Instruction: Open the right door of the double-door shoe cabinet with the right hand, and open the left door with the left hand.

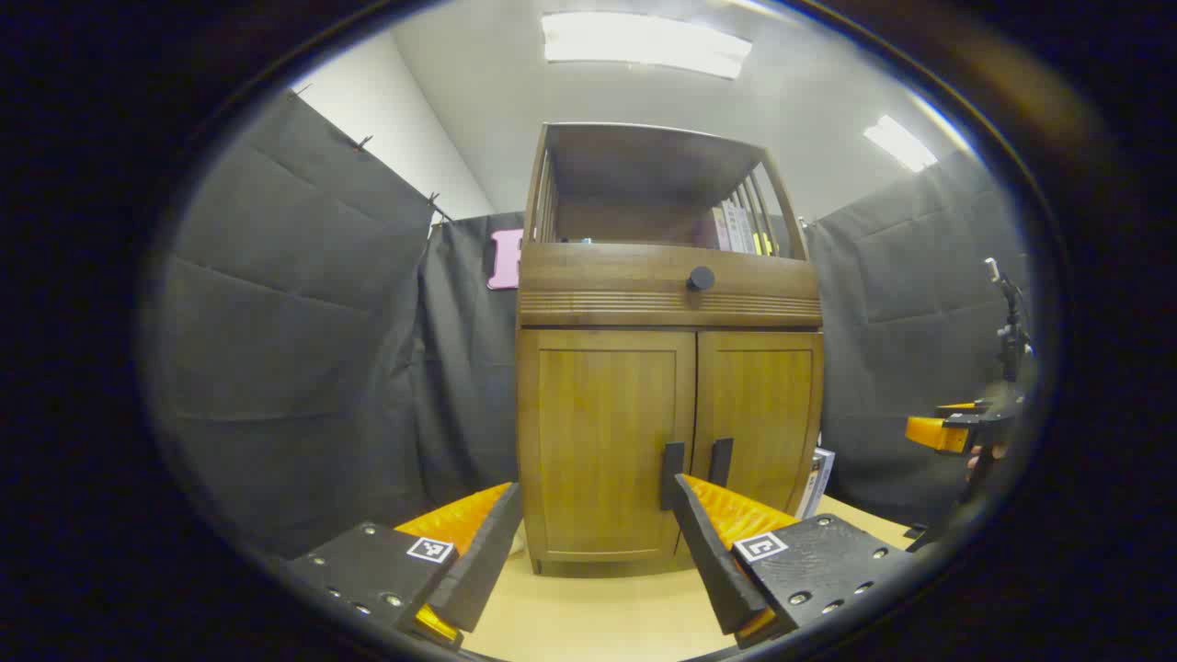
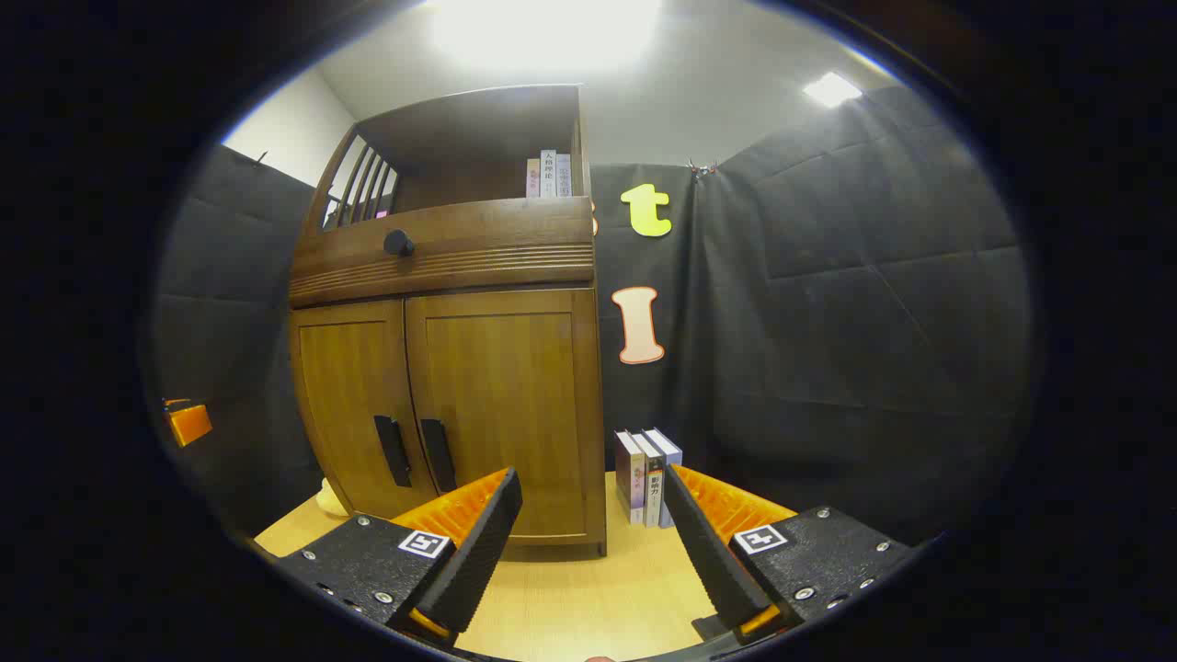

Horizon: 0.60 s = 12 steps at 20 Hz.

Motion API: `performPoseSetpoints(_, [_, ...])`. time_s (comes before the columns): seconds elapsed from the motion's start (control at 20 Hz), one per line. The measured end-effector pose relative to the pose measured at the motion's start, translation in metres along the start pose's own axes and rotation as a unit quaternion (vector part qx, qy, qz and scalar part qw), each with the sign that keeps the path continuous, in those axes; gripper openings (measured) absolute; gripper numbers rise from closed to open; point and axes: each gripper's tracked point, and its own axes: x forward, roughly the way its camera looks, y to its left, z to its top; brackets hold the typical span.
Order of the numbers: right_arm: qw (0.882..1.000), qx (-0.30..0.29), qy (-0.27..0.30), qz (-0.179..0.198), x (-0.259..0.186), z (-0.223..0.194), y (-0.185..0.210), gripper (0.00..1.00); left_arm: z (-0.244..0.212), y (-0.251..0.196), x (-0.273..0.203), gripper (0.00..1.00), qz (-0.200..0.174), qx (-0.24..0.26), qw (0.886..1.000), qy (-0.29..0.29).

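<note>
Cabinet wooden, both doors closed | left gripper, right gripper jaws wide, empty

Bright ceiling panels overhead, blown-out glare in the right gripper view, strong fisheye bending at edges.

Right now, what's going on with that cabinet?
Left gripper and right gripper open, empty. Cabinet doors shut. Books beside cabinet, not blocking.
</note>
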Motion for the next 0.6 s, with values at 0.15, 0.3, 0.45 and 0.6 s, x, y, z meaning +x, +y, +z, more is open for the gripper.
performPoseSetpoints(0.15, [1.0,-0.004,0.001,0.005,-0.004,0.0,0.002,0.94,0.002,0.0,-0.001,0.99,-0.006,-0.003,1.0,0.008])
performPoseSetpoints(0.3, [1.0,-0.008,-0.002,0.014,-0.006,0.0,0.009,0.94,0.003,0.0,-0.001,0.99,-0.005,-0.007,1.0,0.012])
performPoseSetpoints(0.45, [1.0,-0.005,-0.002,0.027,-0.003,-0.001,0.018,0.96,0.003,0.001,-0.002,0.94,0.008,-0.012,1.0,0.016])
performPoseSetpoints(0.6, [0.999,-0.007,-0.002,0.04,-0.001,-0.001,0.028,0.96,0.003,0.003,-0.004,0.94,0.02,-0.023,0.999,0.017])
